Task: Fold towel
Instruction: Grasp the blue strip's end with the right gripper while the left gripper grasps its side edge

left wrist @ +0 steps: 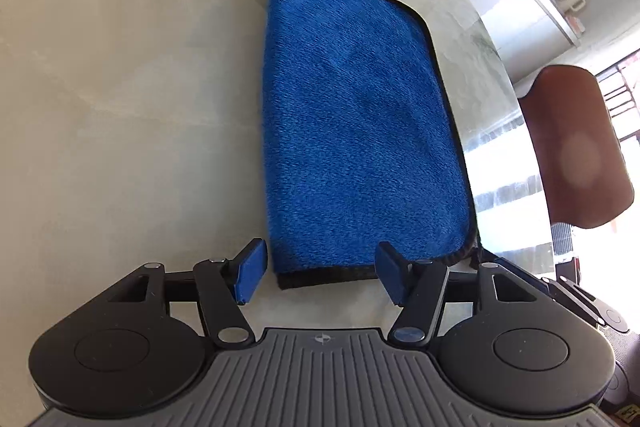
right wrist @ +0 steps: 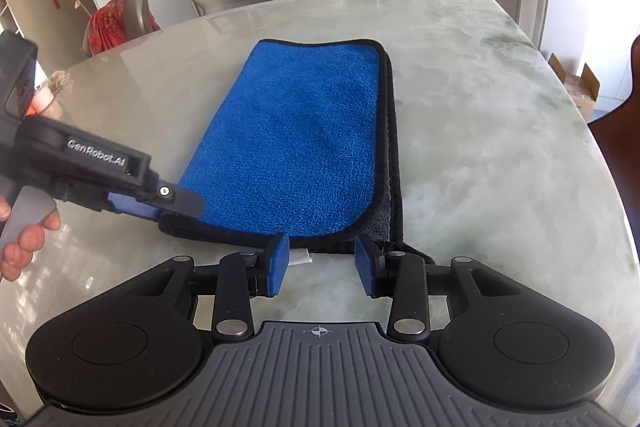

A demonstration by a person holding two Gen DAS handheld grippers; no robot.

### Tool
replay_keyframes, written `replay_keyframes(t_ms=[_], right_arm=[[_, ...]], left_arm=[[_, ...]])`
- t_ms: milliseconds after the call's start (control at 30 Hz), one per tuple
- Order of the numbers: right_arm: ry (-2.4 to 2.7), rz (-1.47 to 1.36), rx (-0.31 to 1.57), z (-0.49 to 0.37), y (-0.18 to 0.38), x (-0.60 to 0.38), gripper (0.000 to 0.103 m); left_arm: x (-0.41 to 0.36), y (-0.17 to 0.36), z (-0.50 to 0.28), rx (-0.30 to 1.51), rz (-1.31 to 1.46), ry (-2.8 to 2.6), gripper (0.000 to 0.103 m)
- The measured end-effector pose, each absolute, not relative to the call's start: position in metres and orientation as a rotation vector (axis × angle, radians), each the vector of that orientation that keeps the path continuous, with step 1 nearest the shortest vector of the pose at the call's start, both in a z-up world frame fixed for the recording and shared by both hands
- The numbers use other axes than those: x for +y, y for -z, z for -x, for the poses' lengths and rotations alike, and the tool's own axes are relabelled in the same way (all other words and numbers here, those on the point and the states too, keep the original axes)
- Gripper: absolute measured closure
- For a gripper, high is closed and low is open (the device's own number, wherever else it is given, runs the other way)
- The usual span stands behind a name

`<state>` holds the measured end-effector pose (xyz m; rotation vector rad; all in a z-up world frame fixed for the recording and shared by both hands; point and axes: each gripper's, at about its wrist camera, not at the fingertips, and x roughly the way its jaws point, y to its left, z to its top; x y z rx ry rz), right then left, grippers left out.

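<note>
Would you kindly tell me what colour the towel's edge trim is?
Black, bordering the blue towel; the right wrist view shows it best.

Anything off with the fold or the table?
Minor only. The blue towel lies folded flat on the marble table, but its layers are not flush: the dark lower layer sticks out along the right edge and near corner. A small white tag pokes out at the near hem. No spills or damage visible.

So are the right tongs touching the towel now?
Apart. The right wrist view shows the right tongs open, with bare table between their pads and the towel's near black edge just beyond the tips; nothing is pinched.
</note>
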<state>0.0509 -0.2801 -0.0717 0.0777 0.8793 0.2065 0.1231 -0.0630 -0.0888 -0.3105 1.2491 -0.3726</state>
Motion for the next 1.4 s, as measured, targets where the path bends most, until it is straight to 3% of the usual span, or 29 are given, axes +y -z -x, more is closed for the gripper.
replay_keyframes(t_ms=[67,233,333,500,833,933,1067,1133,1400], right_arm=[[-0.218,-0.056,0.874,-0.051,0.072,-0.276,0.064],[-0.283,0.034,0.84,-0.051,0.074,-0.256,0.063],[-0.353,0.145,0.79,-0.05,0.076,-0.238,0.062],[-0.458,0.323,0.705,-0.047,0.08,-0.209,0.051],[-0.524,0.462,0.691,-0.052,0.109,-0.181,0.051],[-0.507,0.443,0.68,-0.056,0.114,-0.181,0.052],[-0.475,0.395,0.701,-0.064,0.112,-0.188,0.082],[-0.473,0.375,0.69,-0.065,0.107,-0.192,0.09],[-0.509,0.257,0.684,-0.08,0.079,-0.215,0.094]], left_arm=[[-0.072,0.088,-0.123,1.25,0.257,0.376,0.064],[-0.078,0.088,-0.127,1.242,0.224,0.381,0.089],[-0.077,0.084,-0.131,1.246,0.247,0.39,0.09],[-0.076,0.081,-0.135,1.25,0.267,0.394,0.09],[-0.073,0.068,-0.145,1.248,0.309,0.401,0.089],[-0.071,0.062,-0.144,1.245,0.308,0.409,0.083],[-0.066,0.051,-0.142,1.196,0.259,0.415,0.046],[-0.064,0.042,-0.136,1.127,0.165,0.447,0.043],[-0.07,0.028,-0.082,0.695,-0.464,0.664,0.042]])
